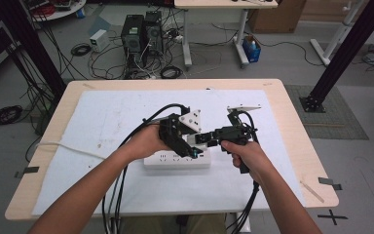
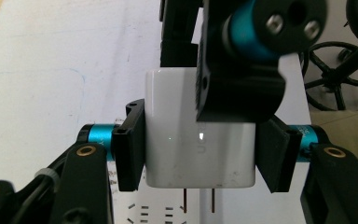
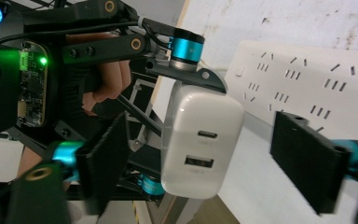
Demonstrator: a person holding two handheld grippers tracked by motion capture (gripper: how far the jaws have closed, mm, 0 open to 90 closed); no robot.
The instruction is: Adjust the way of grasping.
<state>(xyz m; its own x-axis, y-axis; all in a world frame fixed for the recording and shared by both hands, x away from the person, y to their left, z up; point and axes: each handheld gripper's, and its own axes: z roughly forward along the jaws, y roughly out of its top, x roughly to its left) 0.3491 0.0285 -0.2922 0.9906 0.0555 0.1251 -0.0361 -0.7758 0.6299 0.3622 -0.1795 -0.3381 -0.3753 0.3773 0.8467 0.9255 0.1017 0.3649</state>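
Observation:
A white USB charger (image 2: 191, 121) sits crosswise between the pads of my left gripper (image 2: 200, 154), which is shut on it. Its two prongs point down at a white power strip (image 2: 154, 212) just below. In the right gripper view the charger (image 3: 200, 140) shows its two ports, with the left gripper's fingers (image 3: 191, 77) clamped on its sides. My right gripper (image 3: 207, 161) straddles the charger with a gap on each side, so it is open. From above, both grippers, left (image 1: 192, 148) and right (image 1: 205, 139), meet over the power strip (image 1: 175, 160).
The power strip lies on a white mat (image 1: 102, 117) covering a wooden table (image 1: 292, 122). Its white cord (image 1: 68, 146) runs off to the left edge. Black cables trail from both grippers toward the near edge. Computers and cables stand on the floor beyond the table.

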